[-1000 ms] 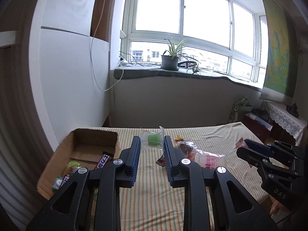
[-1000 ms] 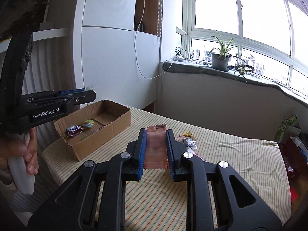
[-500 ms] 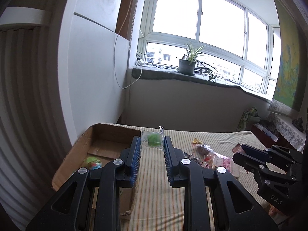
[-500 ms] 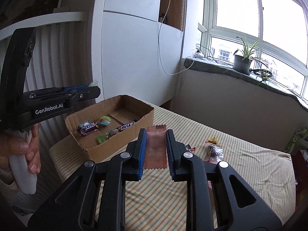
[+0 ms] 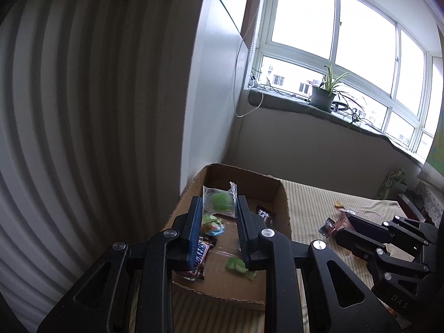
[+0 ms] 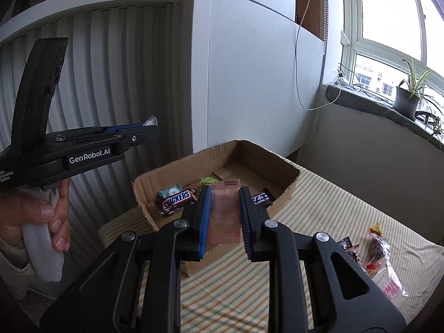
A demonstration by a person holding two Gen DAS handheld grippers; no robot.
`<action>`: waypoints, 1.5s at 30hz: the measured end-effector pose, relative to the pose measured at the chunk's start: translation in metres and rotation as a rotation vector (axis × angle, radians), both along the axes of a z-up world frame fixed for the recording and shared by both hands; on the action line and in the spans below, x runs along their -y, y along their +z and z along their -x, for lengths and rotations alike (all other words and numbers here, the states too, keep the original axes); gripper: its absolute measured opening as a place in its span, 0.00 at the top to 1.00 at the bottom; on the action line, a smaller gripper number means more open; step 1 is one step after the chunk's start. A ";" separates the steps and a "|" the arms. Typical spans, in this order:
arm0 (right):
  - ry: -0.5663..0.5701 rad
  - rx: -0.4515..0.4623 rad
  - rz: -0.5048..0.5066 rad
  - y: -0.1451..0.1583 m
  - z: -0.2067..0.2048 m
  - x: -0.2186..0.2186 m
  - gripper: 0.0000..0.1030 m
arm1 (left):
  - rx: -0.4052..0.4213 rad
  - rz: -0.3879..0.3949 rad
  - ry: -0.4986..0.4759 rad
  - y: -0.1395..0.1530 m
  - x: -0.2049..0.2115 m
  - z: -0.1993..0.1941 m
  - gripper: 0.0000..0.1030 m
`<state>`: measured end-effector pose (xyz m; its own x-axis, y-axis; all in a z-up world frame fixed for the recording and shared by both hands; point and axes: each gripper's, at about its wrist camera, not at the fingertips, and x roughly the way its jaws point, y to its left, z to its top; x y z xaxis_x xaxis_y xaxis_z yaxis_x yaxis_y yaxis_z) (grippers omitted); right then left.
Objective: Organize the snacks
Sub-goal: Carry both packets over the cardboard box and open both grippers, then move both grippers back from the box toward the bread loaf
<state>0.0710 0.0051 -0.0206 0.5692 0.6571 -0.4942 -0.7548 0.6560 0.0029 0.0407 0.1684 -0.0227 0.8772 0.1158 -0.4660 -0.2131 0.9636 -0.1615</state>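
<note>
My left gripper (image 5: 218,208) is clamped on a clear packet with a green sweet (image 5: 220,200), and it hangs above the cardboard box (image 5: 281,194), over the box's open inside near its far end. My right gripper (image 6: 223,211) pinches a flat brown-pink sachet (image 6: 224,211) between both pads; it sits at the box's near-right wall, the sachet's tip over the box interior.

Inside the box lie a Snickers bar (image 6: 177,197) toward its near-left corner, a small teal-and-white wrapped sweet (image 6: 169,191) just behind that bar, a dark blue bar (image 6: 262,197) against the right wall, and a green wrapped sweet (image 5: 238,267) on the box floor close to the near wall. A pale green sweet (image 6: 208,179) shows farther back in the box.

Right of the box, on the striped cloth (image 6: 319,208), rest a few loose snacks: a clear bag with red print (image 6: 384,266), a dark small wrapper (image 6: 347,245) just beside it, and a yellow-gold sweet (image 6: 376,229) beyond them.

In the right wrist view my left hand (image 6: 36,216) grips its tool's handle, left of the box. Behind the box stands a white cabinet (image 6: 249,69); farther right, a potted plant (image 6: 406,98) on the windowsill.
</note>
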 end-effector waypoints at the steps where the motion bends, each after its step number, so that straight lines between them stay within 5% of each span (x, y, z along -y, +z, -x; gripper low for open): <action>1: 0.007 -0.001 -0.002 0.000 -0.001 -0.004 0.80 | 0.000 -0.001 0.007 0.000 -0.003 0.000 0.78; 20: 0.083 -0.122 0.024 -0.046 -0.045 -0.045 0.79 | -0.104 0.058 -0.003 -0.038 -0.016 -0.030 0.77; 25: 0.076 -0.142 0.047 -0.062 -0.051 -0.048 0.53 | -0.107 0.075 0.032 -0.044 -0.022 -0.037 0.34; 45: 0.077 -0.107 0.011 -0.046 -0.043 -0.038 0.52 | -0.106 0.096 0.077 -0.036 -0.037 -0.028 0.34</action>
